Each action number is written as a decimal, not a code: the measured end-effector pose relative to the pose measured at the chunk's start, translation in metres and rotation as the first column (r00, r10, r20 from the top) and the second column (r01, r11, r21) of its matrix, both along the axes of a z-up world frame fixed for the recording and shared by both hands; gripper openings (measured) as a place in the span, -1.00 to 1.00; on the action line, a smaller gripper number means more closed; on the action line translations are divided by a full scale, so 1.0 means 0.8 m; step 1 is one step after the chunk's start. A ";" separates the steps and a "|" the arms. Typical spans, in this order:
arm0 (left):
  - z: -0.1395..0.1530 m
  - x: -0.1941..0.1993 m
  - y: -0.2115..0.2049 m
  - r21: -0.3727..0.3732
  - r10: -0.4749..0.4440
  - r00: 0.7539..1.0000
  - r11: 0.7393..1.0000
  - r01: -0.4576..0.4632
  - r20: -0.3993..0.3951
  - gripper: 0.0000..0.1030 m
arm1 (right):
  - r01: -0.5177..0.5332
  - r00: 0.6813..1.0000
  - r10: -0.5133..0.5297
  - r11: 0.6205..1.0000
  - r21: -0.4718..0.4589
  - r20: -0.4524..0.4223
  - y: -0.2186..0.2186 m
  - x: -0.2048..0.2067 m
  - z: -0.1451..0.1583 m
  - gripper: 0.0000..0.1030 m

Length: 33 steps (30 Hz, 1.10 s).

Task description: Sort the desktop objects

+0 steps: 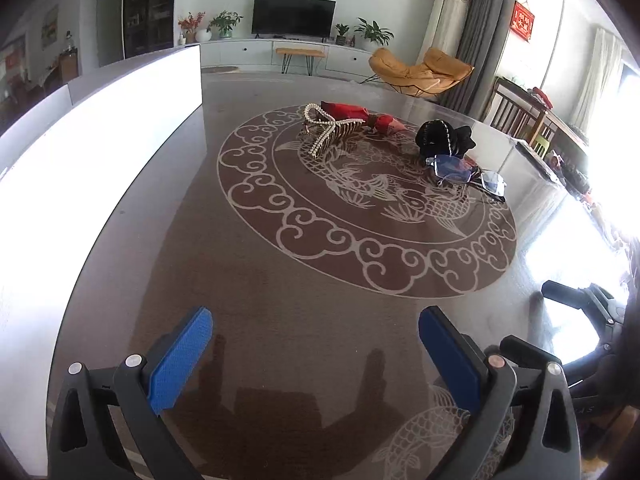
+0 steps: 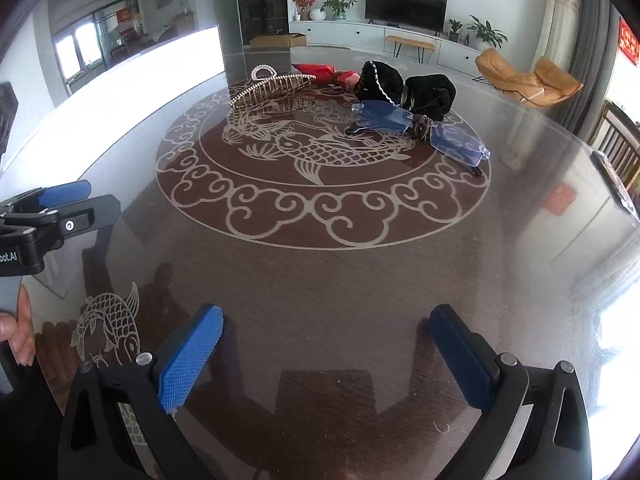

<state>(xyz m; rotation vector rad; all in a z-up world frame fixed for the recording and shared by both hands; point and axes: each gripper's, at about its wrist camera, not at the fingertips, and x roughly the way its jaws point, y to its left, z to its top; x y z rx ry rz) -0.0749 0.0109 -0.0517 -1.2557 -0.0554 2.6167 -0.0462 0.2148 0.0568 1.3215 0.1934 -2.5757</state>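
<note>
I have both tools spread as wide as they go with nothing between the pads: the left gripper [image 1: 316, 344] and the right gripper [image 2: 326, 342] both hang over bare glass table [image 2: 320, 280], well short of the objects.

Everything to sort sits bunched on the far side of the round fish medallion. From the right wrist view, the pearl hair claw [image 2: 272, 86] lies at about 11 o'clock, its long axis running roughly 8 to 2. The glasses [image 2: 420, 128] lie at about 1 o'clock, long axis running 10 to 4, one lens resting against the black velvet bow [image 2: 404, 84] just behind them. The red pouch [image 2: 328, 72] is furthest back, between claw and bow.

From the left wrist view the claw [image 1: 332, 132] is near 12 o'clock and the glasses [image 1: 464, 174] toward 1 o'clock, further out to the side.

My judgement: the glasses are the nearest piece to the right gripper, and the claw falls to the left. For either, I would turn the jaws across the long axis, not along it
</note>
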 end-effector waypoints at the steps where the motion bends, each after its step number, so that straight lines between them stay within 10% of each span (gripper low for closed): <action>1: -0.001 -0.002 0.001 -0.001 -0.004 1.000 1.000 0.004 0.001 1.00 | 0.000 1.000 0.000 1.000 0.002 -0.001 0.000 0.000 0.000 1.00; 14: -0.015 -0.007 0.031 -0.153 -0.031 0.998 0.988 0.038 0.054 1.00 | 0.000 1.000 0.000 1.000 0.002 -0.001 -0.001 0.001 -0.001 1.00; 33: -0.015 -0.006 0.030 -0.149 -0.029 0.998 0.988 0.037 0.051 1.00 | 0.000 1.000 0.000 1.000 0.002 0.000 -0.001 0.001 -0.001 1.00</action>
